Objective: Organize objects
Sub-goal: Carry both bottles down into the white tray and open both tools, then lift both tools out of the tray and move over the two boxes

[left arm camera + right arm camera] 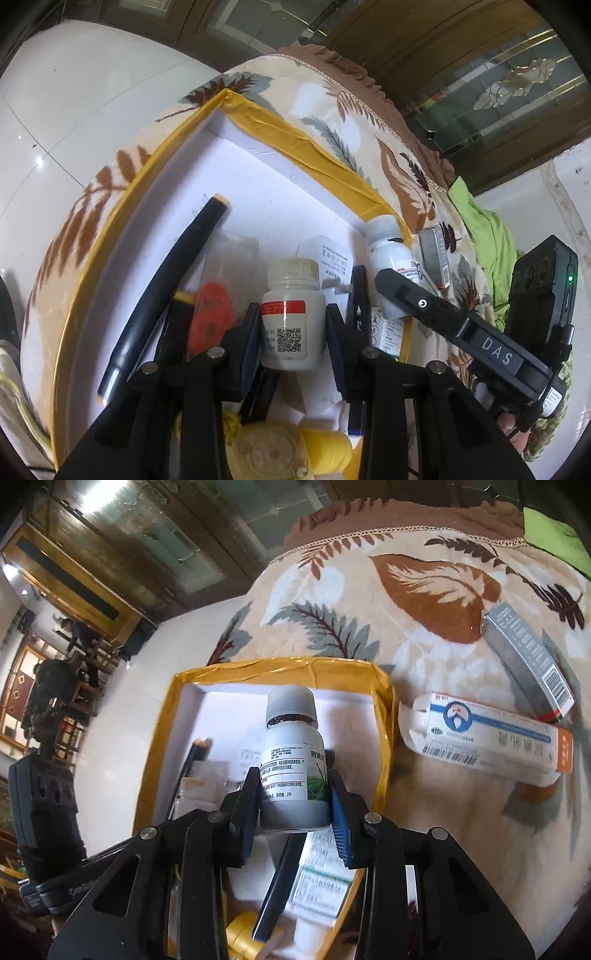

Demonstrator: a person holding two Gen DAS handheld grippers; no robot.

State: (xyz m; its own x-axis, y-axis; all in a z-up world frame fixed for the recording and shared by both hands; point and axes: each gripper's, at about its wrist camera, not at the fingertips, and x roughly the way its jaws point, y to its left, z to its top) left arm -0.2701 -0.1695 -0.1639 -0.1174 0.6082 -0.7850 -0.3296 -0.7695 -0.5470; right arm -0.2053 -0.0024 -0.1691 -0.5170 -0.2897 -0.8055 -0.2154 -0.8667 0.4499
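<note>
My left gripper [291,332] is shut on a white pill bottle [291,317] with a red label band and a QR code, held over a yellow-rimmed white box [258,118]. My right gripper [293,794] is shut on a grey-capped white bottle [291,760] with a green plant label, held over the same box [280,668]. That bottle also shows in the left wrist view [388,243], at the box's right rim, with the right gripper's body [461,328] behind it. The box holds a long black tool [166,295], an orange item [210,314] and small cartons.
The box sits on a leaf-patterned blanket [424,590]. A white ointment carton [484,738] and a grey carton [528,661] lie on the blanket right of the box. Yellow items [288,450] lie at the box's near end. A green cloth [487,229] lies further right.
</note>
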